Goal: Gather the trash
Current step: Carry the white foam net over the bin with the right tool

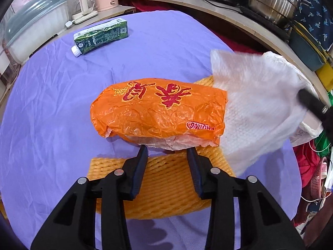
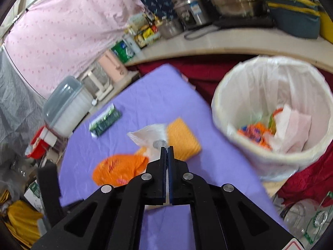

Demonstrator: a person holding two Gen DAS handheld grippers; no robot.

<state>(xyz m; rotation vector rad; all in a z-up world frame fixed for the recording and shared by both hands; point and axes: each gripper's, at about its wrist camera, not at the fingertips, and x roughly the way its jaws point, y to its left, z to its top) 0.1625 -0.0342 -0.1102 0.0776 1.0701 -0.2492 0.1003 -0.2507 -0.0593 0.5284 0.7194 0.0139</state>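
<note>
**Left wrist view: orange bag at the tong tips, white paper pinched on the right**

Left wrist footage is framed by the left tongs (image 1: 166, 152), whose jaws are seen partly apart, with the near edge of an orange plastic bag (image 1: 158, 110) lying at their tips. Whether the pads press on that edge cannot be told, since the tips are hidden under it. The bag, printed with red characters, is spread over a yellow foam net sleeve (image 1: 162, 187) on the purple-covered worktop (image 1: 52, 114). A white paper towel (image 1: 256, 108) is seen just right of the bag, overlapping it and raised at its far end, where a black finger of the other tool (image 1: 312, 102) meets it. A green drink carton (image 1: 101, 36) lies on its side well apart, toward the far left of the worktop.

From the right wrist, the right tongs (image 2: 167, 149) are shown closed, a thin white strip being caught between the pads; it appears to be the paper towel, though the picture is blurred. A bin lined with a white bag (image 2: 270, 79) is seen to the right, beside the worktop, and crumpled paper and orange scraps (image 2: 276, 129) are already held in it.
</note>
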